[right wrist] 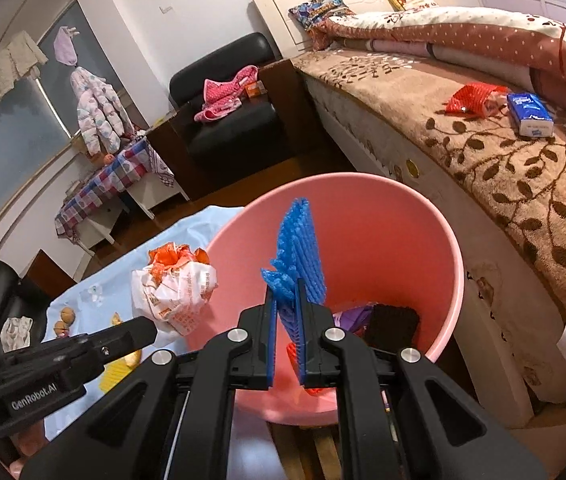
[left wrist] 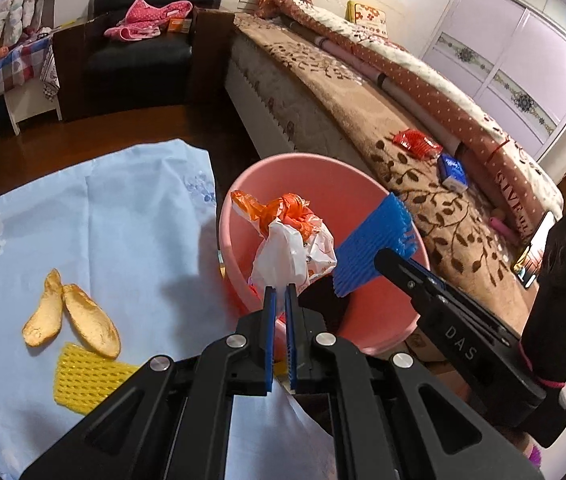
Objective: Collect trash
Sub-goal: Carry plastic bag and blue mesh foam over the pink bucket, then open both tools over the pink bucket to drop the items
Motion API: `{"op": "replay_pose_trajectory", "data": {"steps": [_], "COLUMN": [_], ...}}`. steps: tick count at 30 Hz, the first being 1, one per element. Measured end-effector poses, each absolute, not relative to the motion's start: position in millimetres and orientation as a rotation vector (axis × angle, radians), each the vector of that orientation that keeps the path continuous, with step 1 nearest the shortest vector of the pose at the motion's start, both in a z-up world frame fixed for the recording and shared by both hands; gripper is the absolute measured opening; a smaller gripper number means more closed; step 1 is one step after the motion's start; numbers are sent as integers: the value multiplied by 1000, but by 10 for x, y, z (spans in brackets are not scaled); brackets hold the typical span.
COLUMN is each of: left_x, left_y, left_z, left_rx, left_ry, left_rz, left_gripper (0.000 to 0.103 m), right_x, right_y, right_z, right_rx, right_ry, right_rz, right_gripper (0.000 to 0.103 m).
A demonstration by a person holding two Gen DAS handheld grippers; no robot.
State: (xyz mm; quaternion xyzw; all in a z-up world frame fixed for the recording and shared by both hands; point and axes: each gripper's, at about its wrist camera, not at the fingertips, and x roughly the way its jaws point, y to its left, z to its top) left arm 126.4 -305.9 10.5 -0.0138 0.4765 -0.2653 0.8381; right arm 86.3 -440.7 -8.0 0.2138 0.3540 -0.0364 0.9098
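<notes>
In my left gripper (left wrist: pixel 279 292) the jaws are almost fully closed, pinching the lower edge of a crumpled white and orange plastic bag (left wrist: pixel 291 240). The bag hangs just over the near rim of the round pink plastic bin (left wrist: pixel 367 184), partly outside it.

In my right gripper (right wrist: pixel 287 300) the jaws are also nearly closed, clamped on a piece of blue foam fruit netting (right wrist: pixel 297 248). This netting stands up above the mouth of the bin, and I see dark and purple trash already at the bottom.

Beside the bin, on the table covered with a light blue cloth (left wrist: pixel 103 220), more trash waits: two orange-yellow peel pieces (left wrist: pixel 71 316) and a yellow foam net (left wrist: pixel 87 376). Further away, on the brown leaf-patterned bed blanket (left wrist: pixel 363 120), lie a red snack wrapper (left wrist: pixel 415 142) and a blue tissue pack (left wrist: pixel 453 170).

My judgement is that both pieces are ready to be dropped, but the risks are different. The bag is at the rim, so if I open the left jaws here it may slide down outside the bin, or catch on the rim. It is light and may also cling to the pads. The netting is rough, so it can stick to the ribbed pads after opening. The two grippers are near each other above the bin, so a careless move may make them collide or tip the bin.
</notes>
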Motion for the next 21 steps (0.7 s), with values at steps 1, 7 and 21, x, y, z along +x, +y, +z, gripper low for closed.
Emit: {"op": "replay_pose_trajectory", "data": {"steps": [1, 7, 21], "left_x": [1270, 1292, 1114], "left_y": [-3068, -3086, -2795], "left_z": [87, 43, 236], "left_rx": [-27, -30, -25], "left_ry": [1012, 1020, 931], "left_rz": [-562, -583, -582], "left_gripper": [4, 10, 27], "right_x": [868, 932, 865], "right_y": [-4405, -4419, -4289], "right_z": [-87, -187, -32], "right_rx": [441, 483, 451], "right_ry": [734, 781, 765], "right_rz": [-75, -91, -101], "right_gripper": [8, 11, 28]}}
